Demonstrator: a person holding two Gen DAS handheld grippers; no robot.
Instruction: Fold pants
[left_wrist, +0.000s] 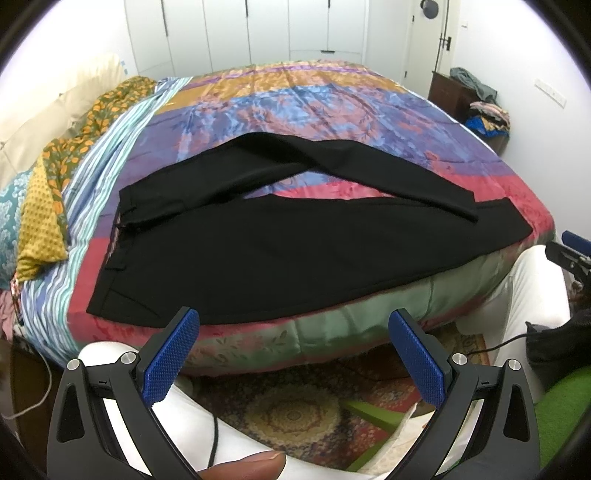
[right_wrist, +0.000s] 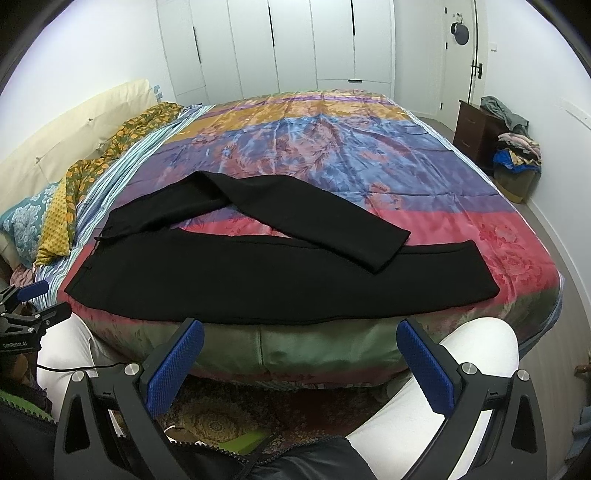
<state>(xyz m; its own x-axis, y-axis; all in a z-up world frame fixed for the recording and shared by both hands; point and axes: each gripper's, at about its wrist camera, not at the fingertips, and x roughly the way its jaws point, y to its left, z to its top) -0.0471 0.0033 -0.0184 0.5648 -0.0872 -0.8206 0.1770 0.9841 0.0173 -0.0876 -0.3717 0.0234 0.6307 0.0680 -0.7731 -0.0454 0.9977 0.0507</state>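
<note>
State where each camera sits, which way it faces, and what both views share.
Left wrist: on the open left gripper, low off the bed edge, facing the black pants; a fingertip and white-clad legs show.
Right wrist: on the open right gripper, facing the same pants; white-clad legs show.
Shared: pants, bed, wardrobe, each other's gripper at the frame edge.

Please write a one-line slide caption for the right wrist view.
Open right gripper faces black pants spread on the colorful bedspread.
</note>
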